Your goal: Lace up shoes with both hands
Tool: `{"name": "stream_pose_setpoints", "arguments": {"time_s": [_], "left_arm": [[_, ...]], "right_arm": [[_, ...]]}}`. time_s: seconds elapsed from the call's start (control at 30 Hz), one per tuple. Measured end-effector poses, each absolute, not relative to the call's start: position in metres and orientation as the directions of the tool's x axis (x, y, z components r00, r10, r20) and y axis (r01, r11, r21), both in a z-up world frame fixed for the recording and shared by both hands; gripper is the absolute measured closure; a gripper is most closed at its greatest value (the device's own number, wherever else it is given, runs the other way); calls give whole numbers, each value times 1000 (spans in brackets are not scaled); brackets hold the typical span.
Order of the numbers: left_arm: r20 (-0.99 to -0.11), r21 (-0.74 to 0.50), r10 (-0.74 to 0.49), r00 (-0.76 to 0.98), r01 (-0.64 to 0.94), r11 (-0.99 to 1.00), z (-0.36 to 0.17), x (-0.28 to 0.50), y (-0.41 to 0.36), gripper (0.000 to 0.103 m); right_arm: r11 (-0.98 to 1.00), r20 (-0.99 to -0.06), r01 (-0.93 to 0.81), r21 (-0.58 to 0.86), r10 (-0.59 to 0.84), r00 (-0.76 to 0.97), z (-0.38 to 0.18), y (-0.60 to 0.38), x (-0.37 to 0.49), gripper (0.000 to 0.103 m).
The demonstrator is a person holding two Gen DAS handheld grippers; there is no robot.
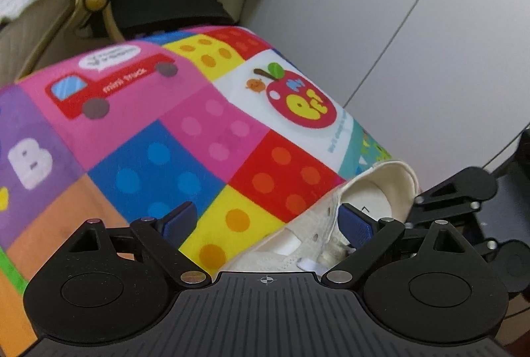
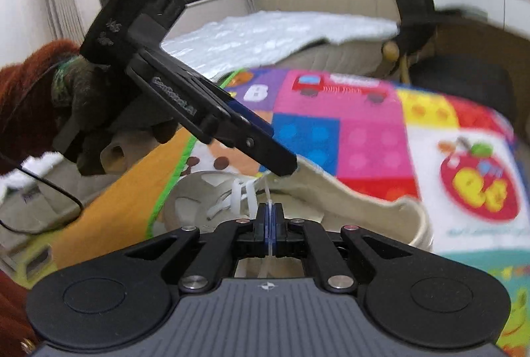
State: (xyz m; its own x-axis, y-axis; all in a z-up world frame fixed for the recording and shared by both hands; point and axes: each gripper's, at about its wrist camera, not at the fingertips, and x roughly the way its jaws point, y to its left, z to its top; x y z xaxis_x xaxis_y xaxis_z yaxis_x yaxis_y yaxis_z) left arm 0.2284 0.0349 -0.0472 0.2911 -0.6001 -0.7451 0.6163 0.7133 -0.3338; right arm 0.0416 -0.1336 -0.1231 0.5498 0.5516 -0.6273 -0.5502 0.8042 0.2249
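Observation:
A cream canvas shoe (image 1: 381, 188) lies on its side on a colourful play mat, with its eyelet flap and a strip of white lace (image 1: 309, 266) low in the left wrist view. My left gripper (image 1: 267, 224) is open. Its right pad (image 1: 356, 229) sits against the eyelet flap and its left pad hangs over the mat. In the right wrist view my right gripper (image 2: 270, 217) is shut on a thin white lace (image 2: 267, 191) that runs up to the shoe (image 2: 347, 194). The left gripper (image 2: 281, 163) slants down from the upper left to the shoe's edge.
The patchwork mat (image 1: 159, 138) covers the surface under the shoe. Behind it stand a black chair (image 1: 172, 2) and a beige cushion with a white cover (image 2: 275, 35). A rust-brown furry sleeve (image 2: 29, 85) and a black cable (image 2: 49, 188) are at the left.

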Motion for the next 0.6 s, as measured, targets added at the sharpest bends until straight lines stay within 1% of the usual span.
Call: {"name": "stream_pose_setpoints", "arguments": {"time_s": [0.1, 0.17, 0.43, 0.6], "left_arm": [[-745, -342, -603, 284, 613, 712, -48, 231, 35, 7], [-744, -347, -606, 281, 613, 710, -49, 231, 35, 7], [-736, -356, -616, 281, 613, 705, -51, 234, 37, 7], [-730, -371, -627, 271, 613, 697, -53, 234, 38, 7]], "right_arm": [[790, -645, -513, 334, 589, 487, -125, -143, 53, 101], [782, -658, -494, 379, 604, 451, -124, -146, 59, 101], [785, -702, -462, 413, 597, 388, -124, -144, 76, 101], [797, -722, -450, 404, 580, 378, -122, -139, 82, 101]]}}
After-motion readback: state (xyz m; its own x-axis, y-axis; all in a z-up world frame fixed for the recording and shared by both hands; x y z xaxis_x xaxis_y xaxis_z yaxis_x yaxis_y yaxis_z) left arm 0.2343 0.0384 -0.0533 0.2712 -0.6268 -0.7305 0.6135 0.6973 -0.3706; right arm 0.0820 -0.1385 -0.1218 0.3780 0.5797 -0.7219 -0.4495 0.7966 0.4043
